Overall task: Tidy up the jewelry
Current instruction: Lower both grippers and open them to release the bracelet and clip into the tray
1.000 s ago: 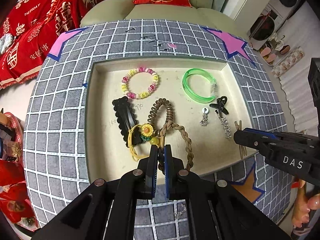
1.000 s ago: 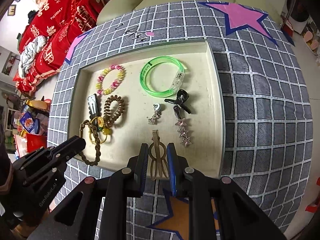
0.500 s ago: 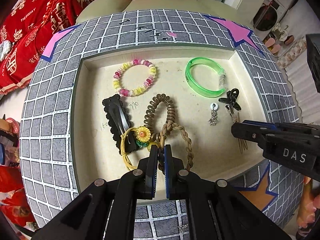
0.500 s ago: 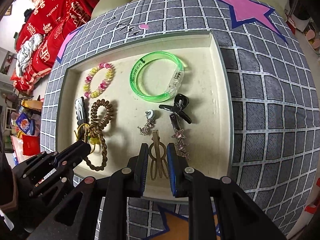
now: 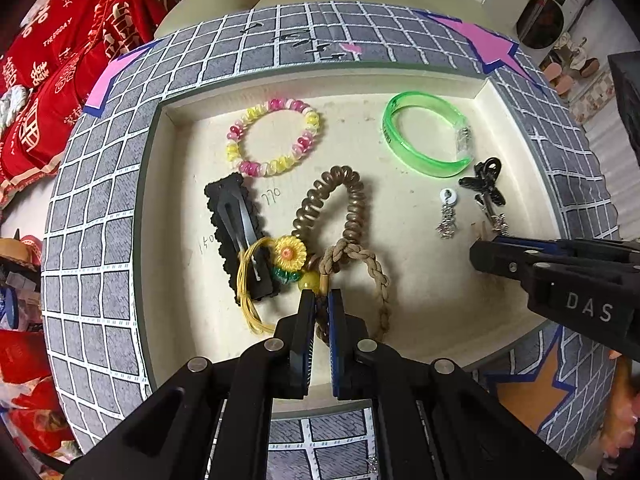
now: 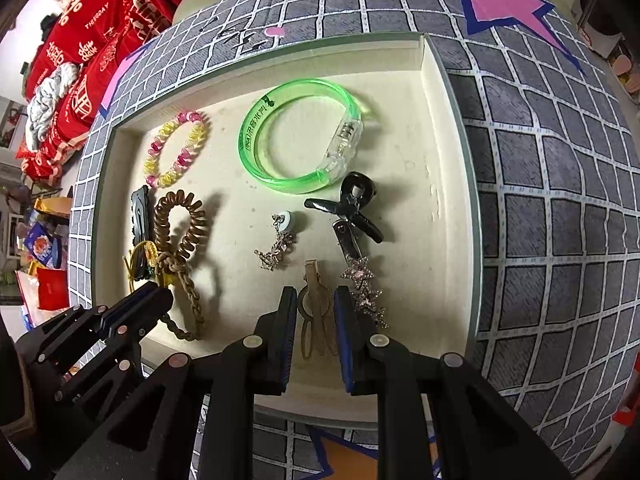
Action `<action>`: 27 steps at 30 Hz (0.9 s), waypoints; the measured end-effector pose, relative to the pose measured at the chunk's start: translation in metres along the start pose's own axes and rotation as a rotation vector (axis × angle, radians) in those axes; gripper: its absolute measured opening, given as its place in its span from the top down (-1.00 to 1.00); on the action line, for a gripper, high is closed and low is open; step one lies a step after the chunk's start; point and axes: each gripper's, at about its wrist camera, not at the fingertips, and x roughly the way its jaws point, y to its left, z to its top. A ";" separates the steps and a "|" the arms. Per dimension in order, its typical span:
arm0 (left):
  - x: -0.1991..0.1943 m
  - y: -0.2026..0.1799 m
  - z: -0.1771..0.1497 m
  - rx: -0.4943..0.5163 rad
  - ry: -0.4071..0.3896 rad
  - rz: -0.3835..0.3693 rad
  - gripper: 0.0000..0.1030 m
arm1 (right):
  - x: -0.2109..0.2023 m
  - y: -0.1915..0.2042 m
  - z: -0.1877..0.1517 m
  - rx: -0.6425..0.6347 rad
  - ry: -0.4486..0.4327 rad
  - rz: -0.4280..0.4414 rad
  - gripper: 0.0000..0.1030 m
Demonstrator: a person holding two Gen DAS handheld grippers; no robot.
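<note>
A cream tray point(image 5: 188, 320) holds the jewelry. My left gripper point(image 5: 320, 300) is shut on a braided brown cord point(image 5: 378, 276), low over the tray's near left part. The cord is tangled with a sunflower hair tie point(image 5: 290, 254) and a brown coil tie point(image 5: 340, 200). My right gripper point(image 6: 316, 304) is shut on a tan hair clip point(image 6: 314, 316) over the tray's near edge. A star clip point(image 6: 362, 284) lies just right of its fingers. A green bangle point(image 6: 296, 132), a bead bracelet point(image 6: 176, 148), a dangly earring point(image 6: 278, 244) and a black bow clip point(image 6: 352, 208) lie farther in.
A flat black hair clip point(image 5: 236, 216) lies at the tray's left. The tray sits in a grey grid-patterned cloth point(image 5: 92, 240) with pink stars point(image 6: 508, 0). Red cushions point(image 5: 60, 60) lie beyond at the left. A person's hand point(image 5: 624, 412) shows at the right edge.
Both grippers have sunk toward the tray, which now looks larger. The tan clip has come in over the tray's near edge. Both grips are unchanged.
</note>
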 end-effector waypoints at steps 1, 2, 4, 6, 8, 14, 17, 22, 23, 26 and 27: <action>0.001 0.000 0.000 -0.001 0.004 0.003 0.72 | 0.000 0.001 0.000 -0.005 -0.001 -0.002 0.59; 0.001 0.000 0.001 -0.001 0.006 0.004 0.72 | 0.000 0.001 0.001 -0.010 0.000 -0.005 0.59; 0.001 0.000 0.001 -0.001 0.008 0.008 0.72 | 0.000 0.001 0.001 -0.010 0.002 -0.004 0.59; 0.000 -0.001 0.001 0.005 0.005 0.016 0.72 | 0.000 0.001 0.002 -0.007 0.007 0.000 0.59; -0.004 -0.003 0.001 0.012 -0.006 0.028 0.72 | 0.000 0.000 0.002 -0.004 0.011 0.009 0.58; -0.016 -0.003 -0.001 0.018 -0.041 0.051 0.72 | -0.006 -0.001 -0.002 0.007 -0.009 0.030 0.22; -0.020 0.000 -0.004 0.010 -0.053 0.051 0.72 | -0.013 0.000 -0.004 0.007 -0.028 0.033 0.21; -0.026 0.003 -0.009 0.004 -0.071 0.038 0.72 | -0.023 0.001 -0.009 0.010 -0.064 0.043 0.21; -0.027 0.002 -0.009 0.005 -0.076 0.037 0.72 | -0.025 0.001 -0.010 0.010 -0.073 0.045 0.21; -0.030 0.002 -0.013 0.011 -0.090 0.038 0.72 | -0.029 0.003 -0.015 0.003 -0.099 0.048 0.21; -0.031 0.002 -0.015 0.013 -0.098 0.033 0.72 | -0.030 0.003 -0.016 0.001 -0.106 0.049 0.21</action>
